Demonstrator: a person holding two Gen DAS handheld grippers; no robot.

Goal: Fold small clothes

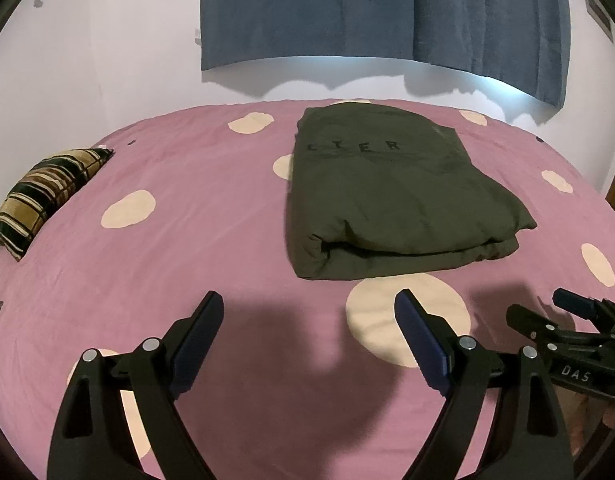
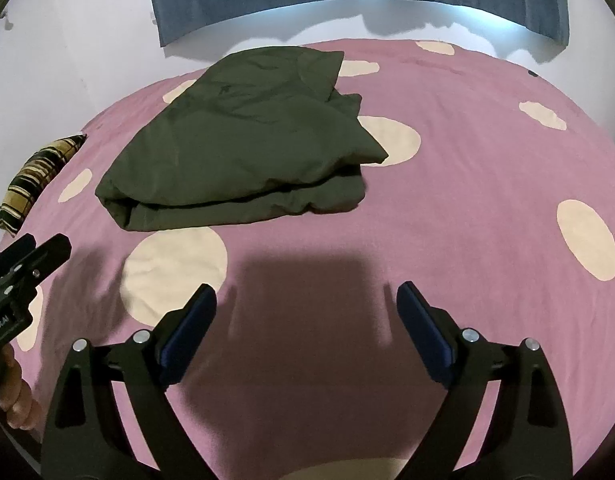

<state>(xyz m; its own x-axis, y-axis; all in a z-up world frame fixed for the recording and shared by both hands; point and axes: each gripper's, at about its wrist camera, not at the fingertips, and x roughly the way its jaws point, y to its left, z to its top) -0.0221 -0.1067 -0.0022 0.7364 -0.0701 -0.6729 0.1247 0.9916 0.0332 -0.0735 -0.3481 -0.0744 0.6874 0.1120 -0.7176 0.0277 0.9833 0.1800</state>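
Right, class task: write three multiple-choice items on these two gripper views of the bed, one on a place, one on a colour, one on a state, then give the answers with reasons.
1. Where does the striped pillow lie?
A. at the bed's left edge
B. on top of the garment
C. between the left gripper's fingers

2. What colour is the garment?
A. bright red
B. dark olive green
C. white

3. How does the garment lie?
A. hung on the wall
B. spread out flat in one layer
C. folded into a stacked bundle on the bedsheet

Answers:
1 A: the pillow sits far left, apart from the garment.
2 B: it reads dark green in both views.
3 C: layered folds show along its near edge, while the left gripper and right gripper stand open and empty short of it.
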